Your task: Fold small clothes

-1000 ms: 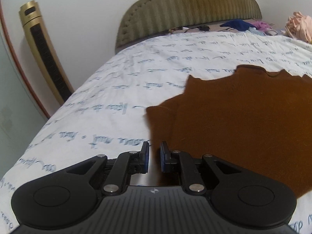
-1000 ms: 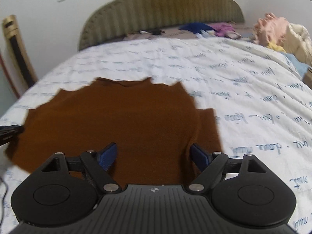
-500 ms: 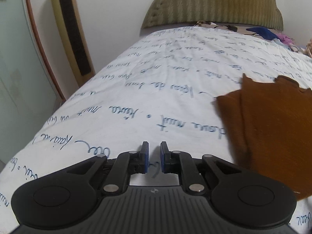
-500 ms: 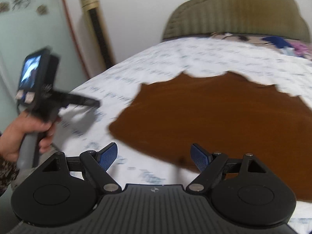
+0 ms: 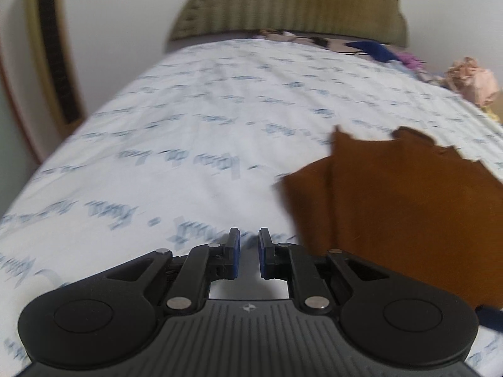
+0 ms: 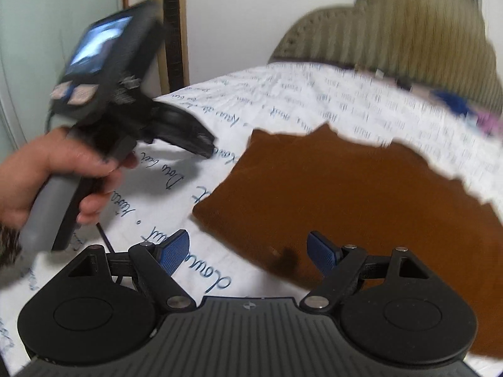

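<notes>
Risk noted: both views are motion-blurred; a grab made at this pace could, in my judgement, catch one layer only or drag the brown garment (image 6: 361, 207) askew across the printed bedsheet (image 5: 195, 144), since no edge is yet lined up between either pair of fingers. Left gripper (image 5: 249, 253): fingers nearly together, a slim gap, holding nothing; garment lies to its right, near but apart. Right gripper (image 6: 250, 253): fingers wide apart, empty; the garment's near edge lies just ahead between them, contact not discernible.
</notes>
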Available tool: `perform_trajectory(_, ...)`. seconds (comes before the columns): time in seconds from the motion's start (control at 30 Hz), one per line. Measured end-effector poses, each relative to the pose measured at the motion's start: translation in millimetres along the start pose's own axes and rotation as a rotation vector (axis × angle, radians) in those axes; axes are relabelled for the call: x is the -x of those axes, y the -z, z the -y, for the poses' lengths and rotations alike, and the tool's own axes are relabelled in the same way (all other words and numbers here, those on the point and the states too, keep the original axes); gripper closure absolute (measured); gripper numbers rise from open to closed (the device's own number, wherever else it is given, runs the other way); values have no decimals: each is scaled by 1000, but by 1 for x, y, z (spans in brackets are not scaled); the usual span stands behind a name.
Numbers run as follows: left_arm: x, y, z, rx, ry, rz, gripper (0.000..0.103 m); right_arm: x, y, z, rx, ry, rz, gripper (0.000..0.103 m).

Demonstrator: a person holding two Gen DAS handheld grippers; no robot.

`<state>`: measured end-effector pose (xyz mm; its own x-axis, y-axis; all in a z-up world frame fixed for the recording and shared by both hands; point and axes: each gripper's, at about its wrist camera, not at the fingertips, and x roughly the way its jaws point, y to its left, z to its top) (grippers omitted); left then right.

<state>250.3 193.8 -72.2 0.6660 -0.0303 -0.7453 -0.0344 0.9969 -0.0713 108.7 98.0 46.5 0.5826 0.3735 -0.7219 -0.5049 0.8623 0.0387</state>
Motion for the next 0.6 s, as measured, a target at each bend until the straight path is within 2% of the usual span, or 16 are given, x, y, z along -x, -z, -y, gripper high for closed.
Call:
perform_trajectory(0.27, -43, -35, 14, -19, 163, -109, 91, -9, -2, -40, 157, 94, 10, 24)
perform_trajectory(0.37, -54, -46, 14, -27, 172, -135, 91, -19, -2, -56, 191, 154, 10, 24)
perform_trajectory(0.5, -50, -52, 8, -32, 164, -125, 91, -29, 3, -69, 210, 211, 6, 27)
perform_trajectory(0.53, -48, -51, 5, -25, 188, -130, 90, -30, 5, -71, 223, 224, 6, 27)
perform_trajectory(0.6, -44, -50, -1, -3, 292, -145, 90, -28, 8, -74, 245, 230, 19, 26)
